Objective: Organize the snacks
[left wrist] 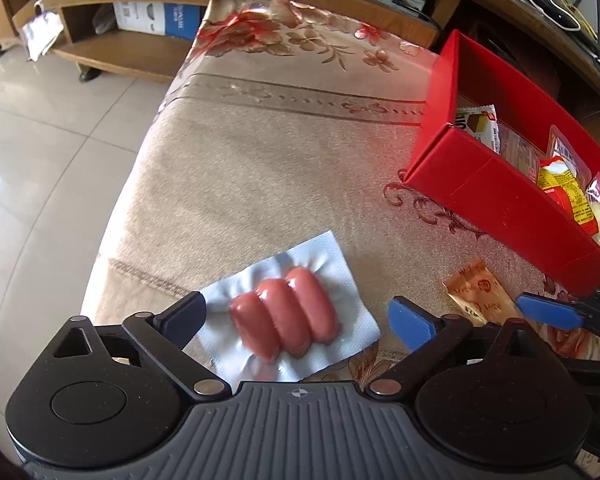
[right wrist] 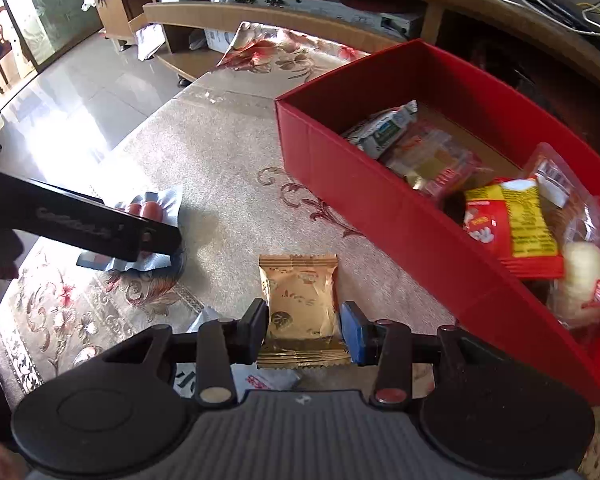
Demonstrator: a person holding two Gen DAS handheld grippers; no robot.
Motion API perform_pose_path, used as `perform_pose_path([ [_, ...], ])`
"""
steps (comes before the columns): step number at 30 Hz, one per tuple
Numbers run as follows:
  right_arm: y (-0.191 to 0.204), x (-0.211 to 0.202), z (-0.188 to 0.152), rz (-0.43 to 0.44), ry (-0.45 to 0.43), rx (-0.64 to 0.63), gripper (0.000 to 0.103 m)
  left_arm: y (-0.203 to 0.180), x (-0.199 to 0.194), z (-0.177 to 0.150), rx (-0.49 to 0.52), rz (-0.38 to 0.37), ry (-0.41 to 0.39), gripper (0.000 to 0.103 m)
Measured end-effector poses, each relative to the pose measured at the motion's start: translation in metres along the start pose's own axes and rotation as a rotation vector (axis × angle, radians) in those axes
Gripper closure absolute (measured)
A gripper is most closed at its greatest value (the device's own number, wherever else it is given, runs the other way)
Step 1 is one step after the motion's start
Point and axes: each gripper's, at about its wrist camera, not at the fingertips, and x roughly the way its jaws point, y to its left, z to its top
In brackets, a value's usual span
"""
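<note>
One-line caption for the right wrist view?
Right gripper shut on gold snack packet beside the red box.

— Where is everything from the box (right wrist: 380,216)?
— Left of the box, on the cloth (right wrist: 228,152), lies the sausage pack (left wrist: 288,320). The biscuit packet (right wrist: 300,304) sits between them, nearer the box. Other snacks (right wrist: 512,224) lie inside it.

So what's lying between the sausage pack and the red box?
Just bare patterned cloth between the sausage pack and the red box, seen from the left wrist; the gold packet sits nearer, off that line.
</note>
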Motion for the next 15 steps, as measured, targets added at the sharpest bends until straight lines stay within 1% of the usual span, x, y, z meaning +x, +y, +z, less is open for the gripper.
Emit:
perform_pose_path([
  [2, 0.000, 0.003, -0.001, -0.005, 0.005, 0.001, 0.065, -0.003, 0.003, 0.000, 0.005, 0.017, 0.000, 0.002],
  [5, 0.001, 0.016, -0.003, -0.018, 0.024, -0.007, 0.063, -0.003, 0.004, -0.002, 0.004, 0.051, -0.007, 0.005],
  [9, 0.001, 0.018, 0.000, -0.008, 0.007, -0.003, 0.060, -0.004, 0.004, -0.003, 0.017, 0.062, -0.013, 0.006],
  [11, 0.000, 0.018, 0.002, 0.008, -0.001, 0.004, 0.052, -0.006, 0.005, -0.003, 0.018, 0.068, -0.014, 0.005],
  [12, 0.000, 0.019, 0.003, 0.010, -0.004, 0.001, 0.050, -0.006, 0.006, -0.003, 0.014, 0.070, -0.011, 0.002],
  [13, 0.000, 0.021, 0.005, 0.014, -0.006, -0.005, 0.042, -0.005, 0.008, -0.003, 0.007, 0.072, -0.009, 0.000],
  [14, 0.001, 0.024, 0.007, 0.030, -0.003, -0.012, 0.029, -0.005, 0.009, -0.003, 0.006, 0.086, -0.011, 0.000],
  [15, 0.001, 0.026, 0.008, 0.060, -0.002, -0.014, 0.021, -0.006, 0.010, -0.003, 0.011, 0.098, -0.010, 0.000],
])
